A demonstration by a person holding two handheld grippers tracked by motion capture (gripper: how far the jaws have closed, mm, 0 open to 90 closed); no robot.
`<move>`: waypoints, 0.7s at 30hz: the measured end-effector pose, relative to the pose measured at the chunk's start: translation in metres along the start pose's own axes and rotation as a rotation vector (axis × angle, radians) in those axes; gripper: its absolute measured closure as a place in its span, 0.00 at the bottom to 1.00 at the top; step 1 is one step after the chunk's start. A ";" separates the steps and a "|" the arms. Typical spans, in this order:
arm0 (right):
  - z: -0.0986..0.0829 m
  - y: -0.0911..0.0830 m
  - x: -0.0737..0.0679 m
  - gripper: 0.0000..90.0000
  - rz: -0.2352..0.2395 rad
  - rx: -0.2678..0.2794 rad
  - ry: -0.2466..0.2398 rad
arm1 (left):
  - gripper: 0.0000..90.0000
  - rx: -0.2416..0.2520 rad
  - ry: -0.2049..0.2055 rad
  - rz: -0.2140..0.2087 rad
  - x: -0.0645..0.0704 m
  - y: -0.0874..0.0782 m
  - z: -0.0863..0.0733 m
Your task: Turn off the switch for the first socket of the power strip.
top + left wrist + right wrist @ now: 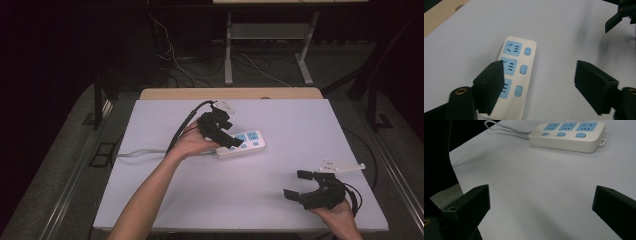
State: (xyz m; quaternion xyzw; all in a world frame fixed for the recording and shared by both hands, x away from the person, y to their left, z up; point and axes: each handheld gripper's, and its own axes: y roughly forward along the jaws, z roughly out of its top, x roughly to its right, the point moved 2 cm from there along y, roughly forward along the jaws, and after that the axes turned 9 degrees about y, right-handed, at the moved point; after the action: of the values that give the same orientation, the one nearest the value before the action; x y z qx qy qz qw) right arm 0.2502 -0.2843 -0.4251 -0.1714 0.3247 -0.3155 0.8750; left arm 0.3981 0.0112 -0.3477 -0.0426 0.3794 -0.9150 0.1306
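A white power strip with three blue sockets and three blue buttons lies near the middle of the white table, its grey cord trailing left. My left gripper hovers open just above the strip's cord end. Along its jaws the strip lies lengthwise, with the left fingertip over its lower sockets and nothing gripped. My right gripper stands open at the front right, well apart from the strip. From there the strip and cord lie far ahead of the open gripper.
A wooden table edge shows behind the white surface. Beyond it stand a metal frame's legs and loose cables on the floor. The other gripper appears at the top right of the left gripper view.
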 end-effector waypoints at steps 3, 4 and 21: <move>0.000 0.000 0.000 0.01 -0.001 -0.001 -0.002 | 0.41 -0.005 0.007 -0.005 -0.002 0.004 -0.001; 0.000 0.000 0.000 0.01 -0.002 -0.001 -0.001 | 0.45 -0.005 0.002 -0.005 -0.003 0.006 -0.002; 0.000 -0.001 0.001 0.01 -0.001 -0.001 -0.005 | 0.99 -0.093 -0.027 -0.050 -0.020 0.033 -0.016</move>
State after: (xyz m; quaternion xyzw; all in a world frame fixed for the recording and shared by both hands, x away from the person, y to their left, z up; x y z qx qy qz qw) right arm 0.2502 -0.2856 -0.4251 -0.1727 0.3225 -0.3155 0.8755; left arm 0.4216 0.0054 -0.3818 -0.0704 0.4184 -0.8987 0.1108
